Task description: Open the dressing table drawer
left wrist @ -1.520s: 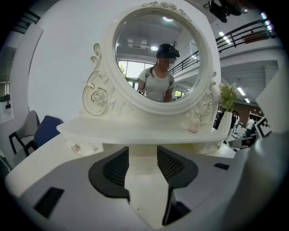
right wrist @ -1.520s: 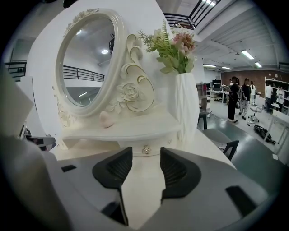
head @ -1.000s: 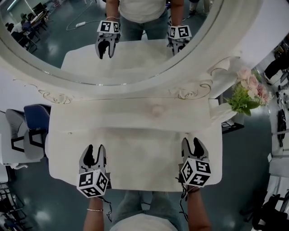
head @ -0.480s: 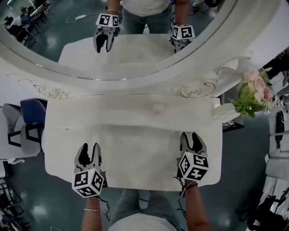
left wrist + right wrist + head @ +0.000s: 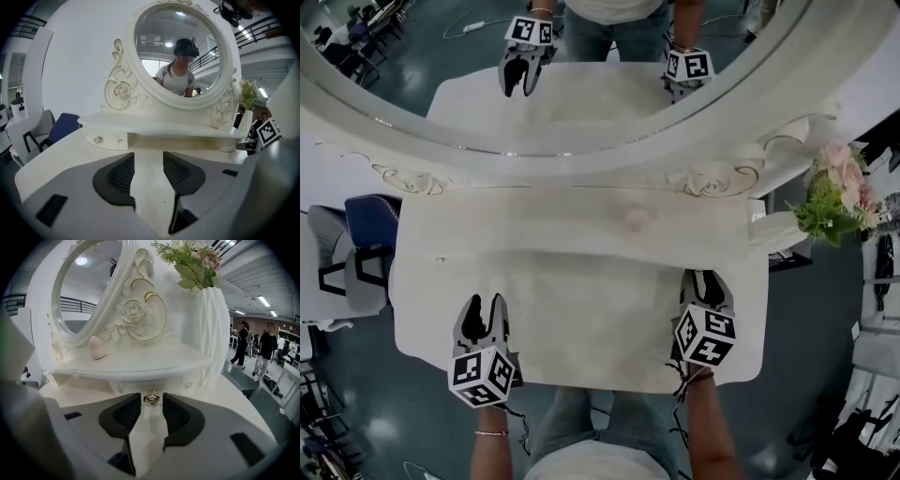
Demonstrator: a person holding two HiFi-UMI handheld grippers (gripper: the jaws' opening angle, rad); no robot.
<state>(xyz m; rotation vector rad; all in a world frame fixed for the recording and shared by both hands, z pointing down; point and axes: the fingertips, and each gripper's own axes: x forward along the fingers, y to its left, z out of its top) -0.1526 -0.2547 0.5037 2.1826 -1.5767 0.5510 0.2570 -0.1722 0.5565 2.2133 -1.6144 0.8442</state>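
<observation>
So the right gripper point(image 5: 151, 409) is lined up on the little gold knob point(image 5: 151, 398) of the drawer point(image 5: 176, 386), lower middle of the right gripper view, tucked under the shelf. Its jaws have just been closing, and the knob sits right between their tips, but the pads don't look to be pressing on it yet.

What I'd worry about is that the knob is tiny and only at the very tips. If the jaws close a bit off-centre or the pull comes at an angle, I reckon they just slide off. A jerky pull could also rock the vase point(image 5: 213, 333) standing just right of the drawer.

The left gripper point(image 5: 148, 161) has its jaws parted over the bare surface point(image 5: 70, 154), holding nothing, so nothing braces the dressing table.
</observation>
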